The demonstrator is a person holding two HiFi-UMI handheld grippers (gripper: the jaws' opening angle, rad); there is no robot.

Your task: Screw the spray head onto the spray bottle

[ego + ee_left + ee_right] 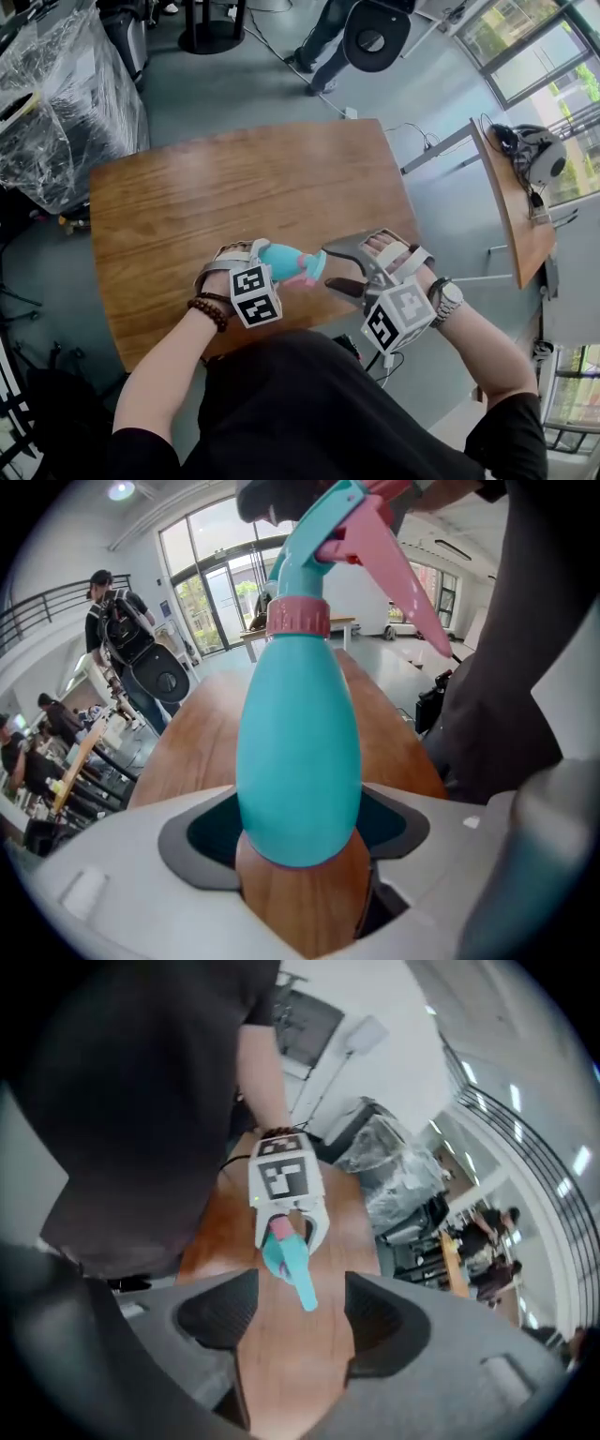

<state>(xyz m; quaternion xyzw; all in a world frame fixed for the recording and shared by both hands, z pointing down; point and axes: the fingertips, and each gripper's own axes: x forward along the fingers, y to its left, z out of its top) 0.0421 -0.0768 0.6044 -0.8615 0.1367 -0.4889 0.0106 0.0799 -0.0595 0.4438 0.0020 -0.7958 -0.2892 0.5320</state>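
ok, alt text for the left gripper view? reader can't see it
A teal spray bottle is clamped between the left gripper's grey jaws, pointing away from the camera, its teal spray head with pink collar and trigger at the far end. Behind it lies a wooden table in a bright glass-walled room.

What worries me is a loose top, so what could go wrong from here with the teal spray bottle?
1. The right gripper is open and clear of the teal spray head with its pink trigger; whether the pink collar is fully threaded cannot be seen, so the head may be loose.
2. The left gripper clamps only the rounded lower end of the teal plastic spray bottle over the brown wooden table; it might slip and fall.
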